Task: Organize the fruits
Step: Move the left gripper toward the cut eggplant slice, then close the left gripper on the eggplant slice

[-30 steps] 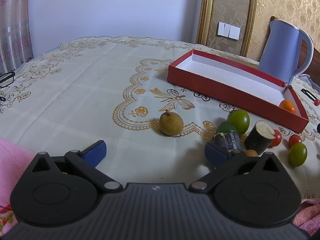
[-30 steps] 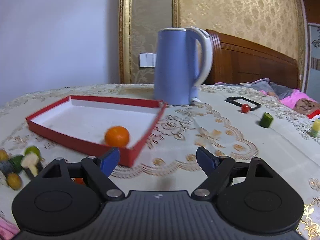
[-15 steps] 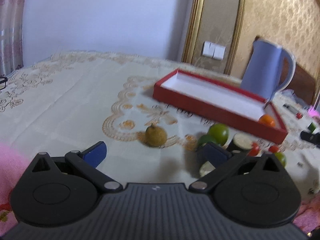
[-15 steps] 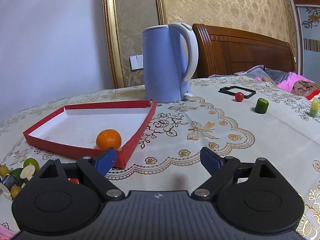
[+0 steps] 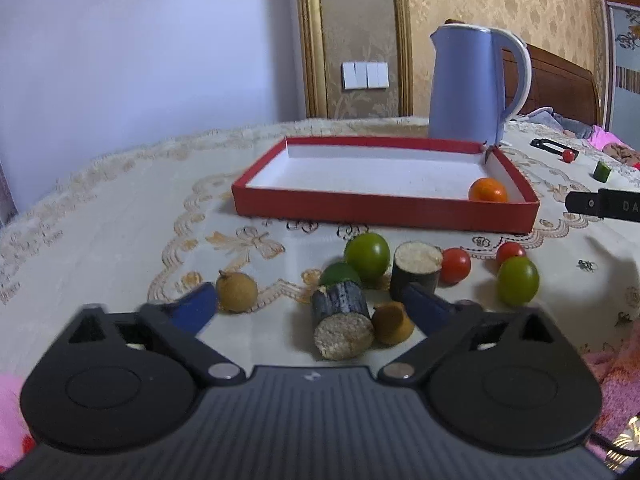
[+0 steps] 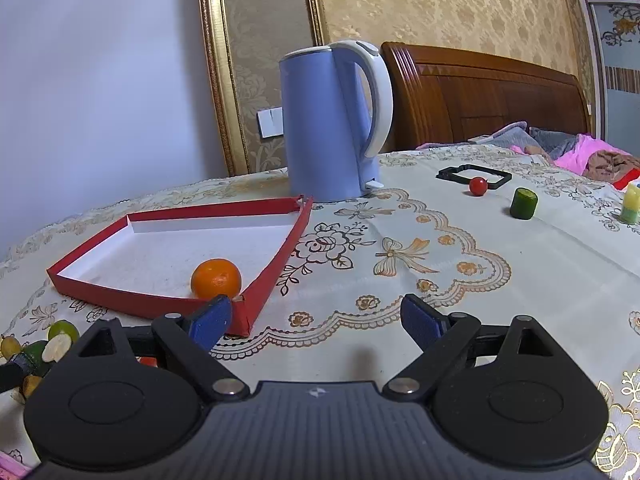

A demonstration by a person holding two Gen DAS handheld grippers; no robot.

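Work surface: a table covered by a cream tablecloth (image 5: 100, 220) with gold embroidered scrolls and flowers; behind it a pale plain wall, a gilt-framed panel of gold damask wallpaper, and a white switch plate (image 5: 365, 75); a dark wooden headboard (image 6: 480, 96) and pink bedding stand at the far right.

A red tray (image 5: 384, 210) with a white floor lies mid-table; one orange (image 5: 487, 191) rests in its near right corner; a blue kettle (image 5: 466, 84) stands just behind the tray.

Loose fruit lies on the cloth in front of the tray: a brown round fruit (image 5: 236, 291), two green fruits (image 5: 367, 255), two red tomatoes (image 5: 455, 265), and dark cut cane pieces (image 5: 340, 322).

Left gripper (image 5: 310, 306): jaws spread wide, holding nothing, low over the loose fruit.

Right gripper (image 6: 316, 320): jaws spread wide, holding nothing, beside the tray's near corner; farther right lie a red ball (image 6: 478, 186), a black frame (image 6: 474, 171) and a green cylinder (image 6: 524, 203).
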